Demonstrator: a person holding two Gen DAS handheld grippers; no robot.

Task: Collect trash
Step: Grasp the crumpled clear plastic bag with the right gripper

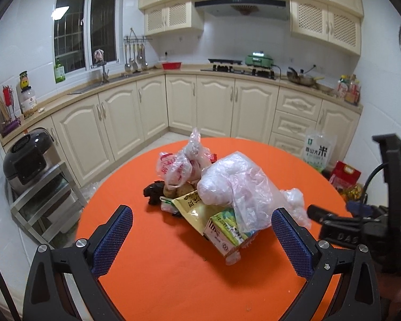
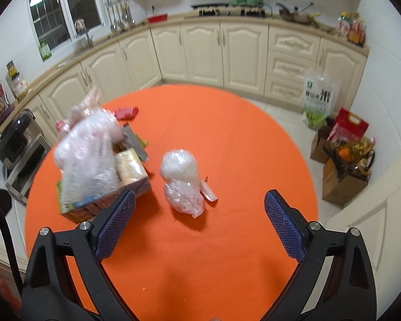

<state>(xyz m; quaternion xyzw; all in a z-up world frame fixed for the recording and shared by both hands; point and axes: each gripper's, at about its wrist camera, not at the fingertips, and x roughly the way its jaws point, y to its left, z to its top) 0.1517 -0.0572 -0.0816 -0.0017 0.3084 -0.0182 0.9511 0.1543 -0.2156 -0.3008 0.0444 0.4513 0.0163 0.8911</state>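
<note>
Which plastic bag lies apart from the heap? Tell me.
The small clear knotted bag, alone on the orange table ahead of the open right gripper. The other bags, like the big crumpled one, sit piled on cartons at the left.

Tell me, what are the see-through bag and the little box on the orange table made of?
The see-through bag looks like thin plastic film: glossy, crinkled, cloudy-clear. The little box seems printed cardboard, a drink carton perhaps: flat faces, sharp folded edges.

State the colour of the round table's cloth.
Bright orange, plain; the table cloth shows best in the right wrist view.
</note>
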